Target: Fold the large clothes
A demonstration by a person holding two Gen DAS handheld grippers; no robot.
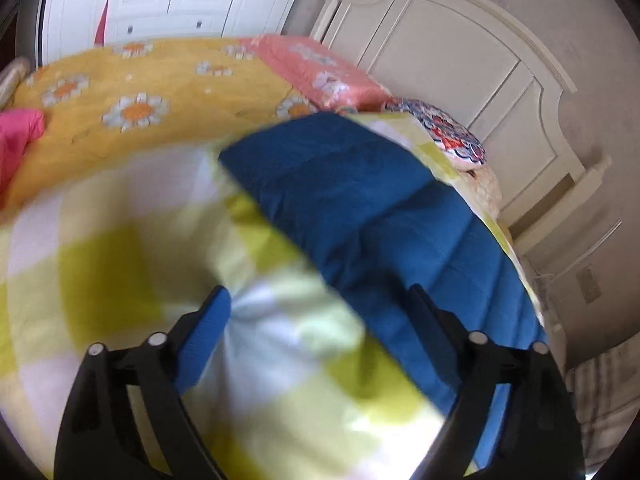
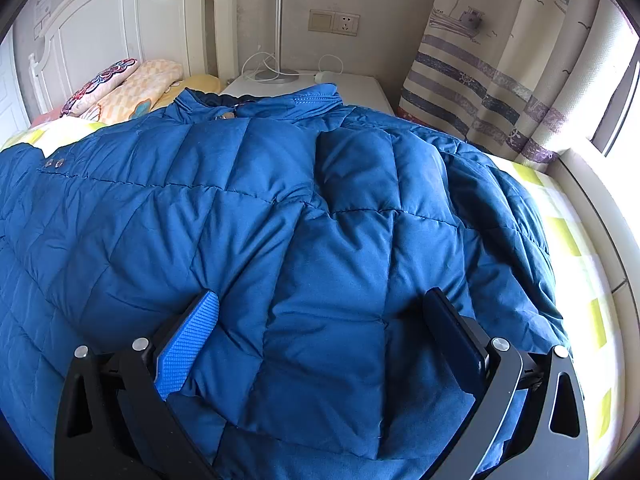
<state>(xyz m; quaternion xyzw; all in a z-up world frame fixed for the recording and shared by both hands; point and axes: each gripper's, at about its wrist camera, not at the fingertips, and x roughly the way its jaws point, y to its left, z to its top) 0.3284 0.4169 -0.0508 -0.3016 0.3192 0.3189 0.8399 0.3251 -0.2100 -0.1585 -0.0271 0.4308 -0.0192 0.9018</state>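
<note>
**Jacket under right claw, left claw off to the side**

Blue quilted puffer jacket (image 2: 304, 216) spread flat on the bed, filling most of the right wrist frame. Collar (image 2: 280, 98) at top centre, hem toward bottom edge, so long axis runs top to bottom, straight away from the claw. One sleeve (image 2: 384, 172) already lying folded over the body, centre-right. Snap buttons at left edge, blurred zip pull near collar.

Right gripper (image 2: 320, 336) directly over lower centre of jacket, jaws spread wide, nothing pinched; fabric bulging between the fingers but pads not pressing. Clearly the nearer claw.

Left gripper (image 1: 320, 320) over the checked sheet (image 1: 120, 264), jaws wide, empty. In that frame jacket (image 1: 360, 200) lies to the right and upward, a diagonal band from centre to lower right; right finger overlaps its edge. Heavy motion blur on sheet, so contact unclear.

Materials: slick nylon shell, puffy fill, stitched diamond baffles; likely springy, prone to sliding and unfolding. Sheet: soft yellow-green and white checks.

Beyond: orange daisy quilt (image 1: 120, 92) and coral pillow (image 1: 320, 72) upper left to centre of left frame, pink cloth at far left, white headboard (image 1: 460, 60) upper right. Right frame: patterned pillows (image 2: 120, 84) upper left, nightstand (image 2: 360, 84) with lamp base and cable top centre, nautical curtain (image 2: 500, 60) upper right.
</note>
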